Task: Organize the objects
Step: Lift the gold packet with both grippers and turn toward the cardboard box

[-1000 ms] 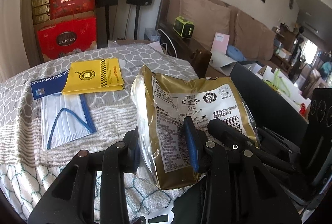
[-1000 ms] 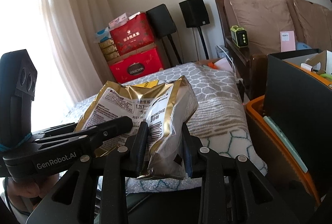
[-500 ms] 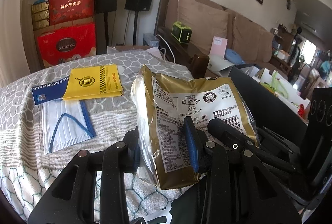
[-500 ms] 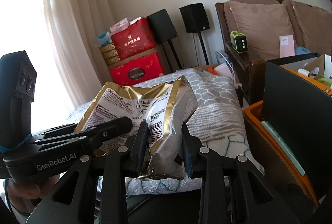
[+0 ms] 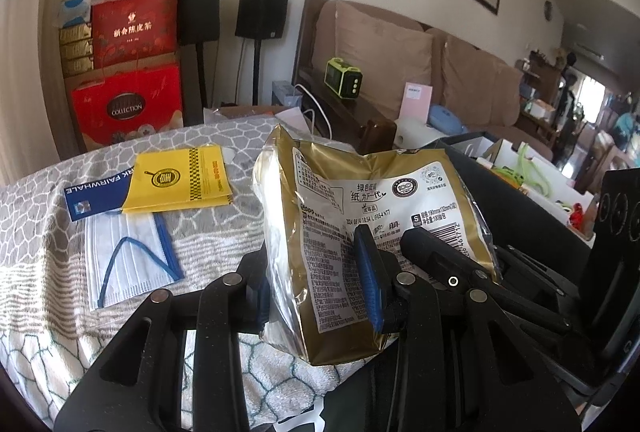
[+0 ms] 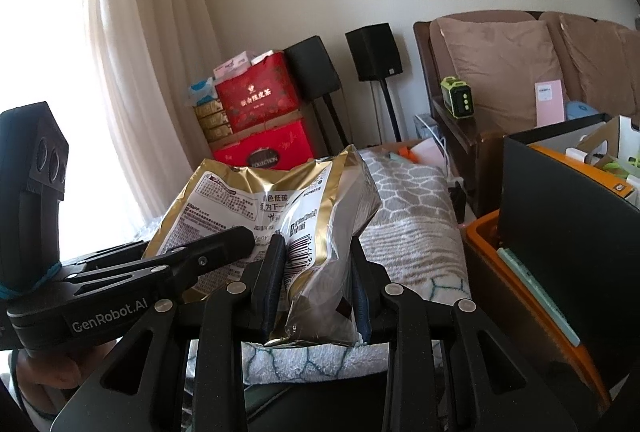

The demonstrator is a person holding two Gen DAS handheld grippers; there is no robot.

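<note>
A gold foil tissue pack with a white printed label hangs above the grey patterned blanket, held from both ends. My left gripper is shut on its left end, blue pads pressed into the foil. My right gripper is shut on the pack's right end by the barcode. Each gripper shows in the other's view, the right one at the pack's right and the left one at its left. On the blanket lie a yellow packet, a blue card and a white face mask.
A black box stands in an orange bin at the right with several items behind it. Red gift boxes, two black speakers and a brown sofa line the far wall. A hand grips the left tool.
Both views have tipped slightly upward, so the blanket and boxes sit lower in frame. The pack stays held the same way in both grippers.
</note>
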